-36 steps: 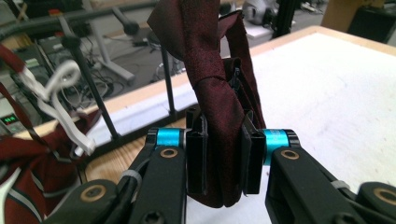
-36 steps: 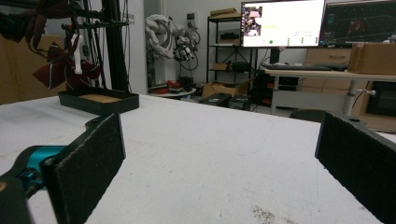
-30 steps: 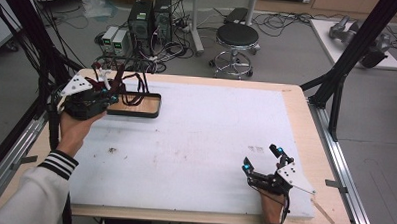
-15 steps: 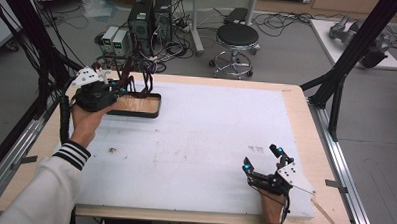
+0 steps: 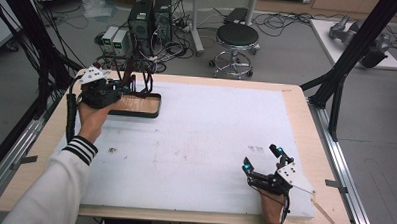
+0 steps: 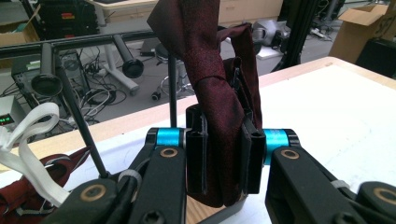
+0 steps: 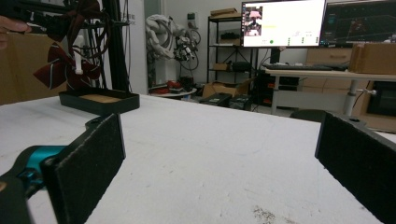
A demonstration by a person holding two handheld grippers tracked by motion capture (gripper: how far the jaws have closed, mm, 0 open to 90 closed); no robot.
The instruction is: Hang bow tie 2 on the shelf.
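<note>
Since the earlier frames our left gripper (image 5: 118,85) has slid from the table's left edge further in over the black rectangular tray with the wooden floor (image 5: 154,110); the right gripper (image 5: 261,158) hasn't budged.

Left jaws are clamped on a dark red fabric necktie (image 6: 219,102). In the left gripper view the cloth runs up between the pads and folds over a thin black metal rack bar (image 6: 93,42) above. A white elastic strap (image 6: 28,140) and more dark red cloth hang at the lower left of that view.

The tray sits at the far-left corner of the white table mat (image 5: 211,132), its far side close to the mat's far edge. We see the rack's posts rising from the tray; in the right gripper view a dark red striped bow tie (image 7: 58,65) hangs on the rack above the tray.

Right jaws are wide apart with nothing between them, low over the mat near its near-right corner, close to the near edge. Between the two grippers the mat is bare apart from a few smudges, so plenty of open room across the middle. The wooden table border (image 5: 297,100) shows around the mat on the right and far sides.
</note>
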